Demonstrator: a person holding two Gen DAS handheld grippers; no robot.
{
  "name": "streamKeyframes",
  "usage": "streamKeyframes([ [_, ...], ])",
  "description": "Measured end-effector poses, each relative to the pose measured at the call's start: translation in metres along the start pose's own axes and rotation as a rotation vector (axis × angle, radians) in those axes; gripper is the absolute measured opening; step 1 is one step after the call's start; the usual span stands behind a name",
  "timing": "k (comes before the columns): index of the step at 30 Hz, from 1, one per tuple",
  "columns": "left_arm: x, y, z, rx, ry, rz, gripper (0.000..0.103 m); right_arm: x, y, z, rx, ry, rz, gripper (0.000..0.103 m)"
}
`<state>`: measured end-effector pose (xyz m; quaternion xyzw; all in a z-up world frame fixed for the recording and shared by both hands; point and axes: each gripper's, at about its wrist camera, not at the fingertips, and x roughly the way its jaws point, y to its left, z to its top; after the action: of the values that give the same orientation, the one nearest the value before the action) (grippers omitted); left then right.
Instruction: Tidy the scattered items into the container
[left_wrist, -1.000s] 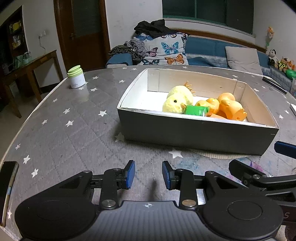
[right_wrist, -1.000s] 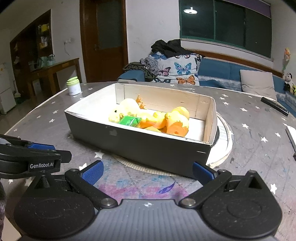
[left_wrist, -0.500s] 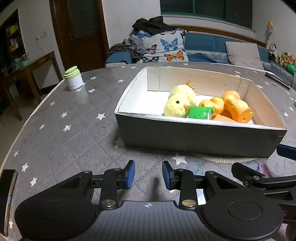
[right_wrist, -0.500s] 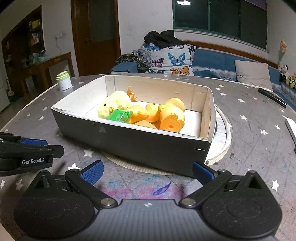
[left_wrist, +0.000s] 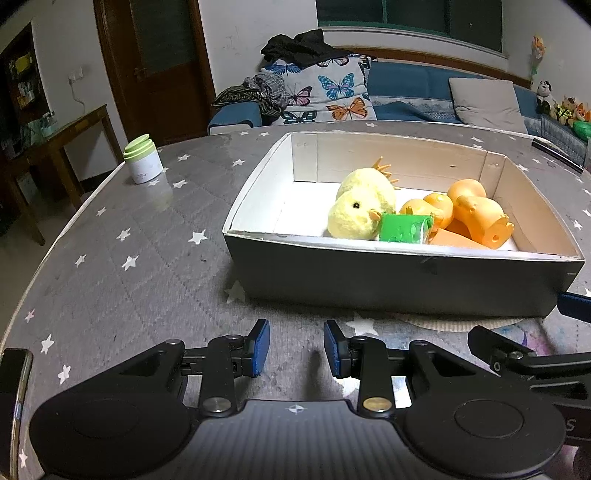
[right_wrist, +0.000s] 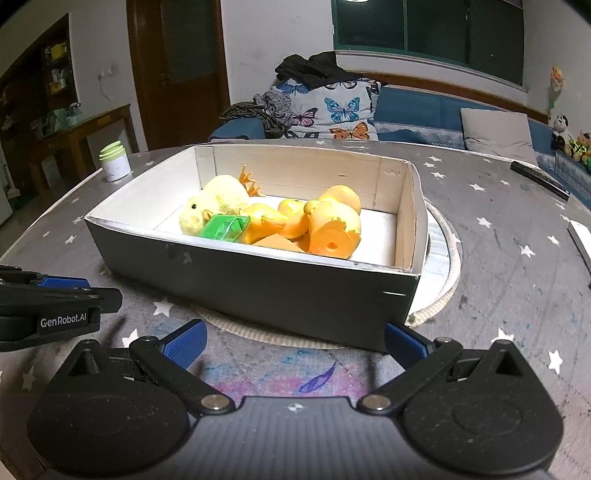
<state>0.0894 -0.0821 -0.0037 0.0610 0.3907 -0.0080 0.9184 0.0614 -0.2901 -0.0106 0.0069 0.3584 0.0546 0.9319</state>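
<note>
A dark box with a white inside (left_wrist: 388, 280) (right_wrist: 258, 288) stands on the grey star-patterned table. In it lie a yellow plush chick (left_wrist: 360, 210) (right_wrist: 214, 206), a green item (left_wrist: 402, 229) (right_wrist: 223, 229) and several orange rubber ducks (left_wrist: 480, 218) (right_wrist: 334, 229). My left gripper (left_wrist: 295, 332) hovers over the table just in front of the box's left half, open a moderate way with nothing between its blue pads. My right gripper (right_wrist: 295, 332) is wide open and empty, in front of the box's near wall. Each gripper shows at the edge of the other's view.
A white jar with a green lid (left_wrist: 142, 160) (right_wrist: 114, 162) stands at the far left of the table. A phone (left_wrist: 13, 387) lies at the near left edge, a dark remote (right_wrist: 539, 181) at the far right. A round mat (right_wrist: 443, 266) lies under the box. A sofa stands behind.
The right gripper has shifted slightly, so the box sits a little higher in its view. The left gripper has hardly moved. Both jaws stand as before, empty.
</note>
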Motion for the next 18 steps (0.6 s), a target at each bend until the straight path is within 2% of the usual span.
streamKeyframes([
  [18,-0.0023,-0.0009,0.0042,-0.003,-0.017,-0.012,0.034,0.0007,0.0003,0.0004,0.017,-0.003,-0.008,0.103],
])
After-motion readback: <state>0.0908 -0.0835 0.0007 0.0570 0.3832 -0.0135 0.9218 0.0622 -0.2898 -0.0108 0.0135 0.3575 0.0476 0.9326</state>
